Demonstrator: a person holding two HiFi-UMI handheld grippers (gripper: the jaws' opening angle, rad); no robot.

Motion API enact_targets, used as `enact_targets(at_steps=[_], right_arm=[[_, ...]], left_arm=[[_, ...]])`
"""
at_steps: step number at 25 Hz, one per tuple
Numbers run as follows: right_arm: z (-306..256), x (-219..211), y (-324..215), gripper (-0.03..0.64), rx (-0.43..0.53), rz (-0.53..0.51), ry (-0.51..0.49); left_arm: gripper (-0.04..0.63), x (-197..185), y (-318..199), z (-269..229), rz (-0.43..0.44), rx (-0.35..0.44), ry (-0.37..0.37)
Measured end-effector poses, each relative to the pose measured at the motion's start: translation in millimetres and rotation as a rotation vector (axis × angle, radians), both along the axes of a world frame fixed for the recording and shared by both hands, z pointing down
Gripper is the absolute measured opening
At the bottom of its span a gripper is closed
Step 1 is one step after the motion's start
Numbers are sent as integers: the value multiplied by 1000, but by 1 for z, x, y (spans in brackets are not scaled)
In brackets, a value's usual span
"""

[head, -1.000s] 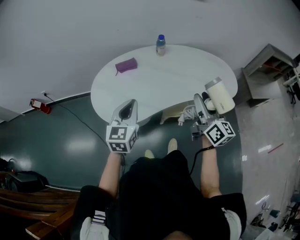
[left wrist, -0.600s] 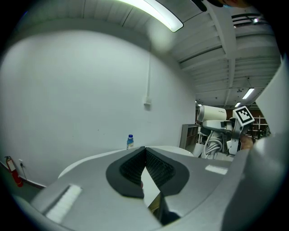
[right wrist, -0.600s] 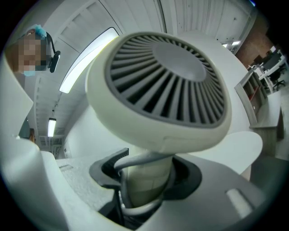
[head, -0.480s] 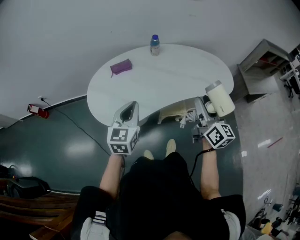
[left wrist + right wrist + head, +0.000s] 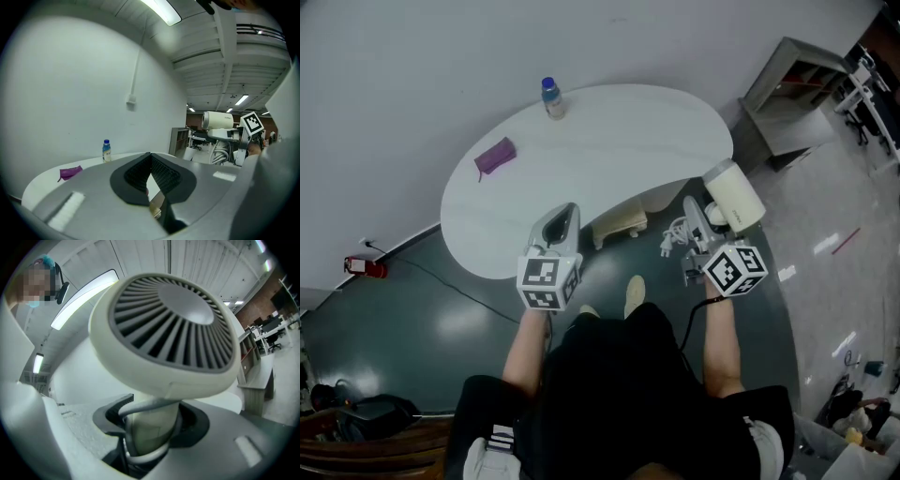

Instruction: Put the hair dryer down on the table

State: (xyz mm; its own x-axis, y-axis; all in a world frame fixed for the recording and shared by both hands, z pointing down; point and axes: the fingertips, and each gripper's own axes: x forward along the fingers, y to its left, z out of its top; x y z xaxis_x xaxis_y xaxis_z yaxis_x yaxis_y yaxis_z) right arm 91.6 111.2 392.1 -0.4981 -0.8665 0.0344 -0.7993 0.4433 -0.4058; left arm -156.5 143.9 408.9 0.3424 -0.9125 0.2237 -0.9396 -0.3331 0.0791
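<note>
Dryer: cream plastic hair dryer held in the air off the table's near right edge, pale cord coiled beside its handle.
Right gripper: jaws clamped on the handle.
Left gripper: jaws pressed together, nothing between, at the near edge.
Table: white curved table; blue-capped plastic bottle at far edge, purple pouch toward left edge.

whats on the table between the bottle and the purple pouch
Nothing: in the head view the table is bare between the bottle and the purple pouch.

White hair dryer in the right gripper — just beside the white table's right end
</note>
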Motion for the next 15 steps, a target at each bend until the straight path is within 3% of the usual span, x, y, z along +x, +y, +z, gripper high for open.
enact_targets(at_steps=[7,15], right_arm=[[11,64,-28,229,-25,17,22],[26,104,-60,229,-22,-21,74]], left_arm=[[6,73,-38,4,42,-4,-7],[6,119,-68,15,19,-10,-16]])
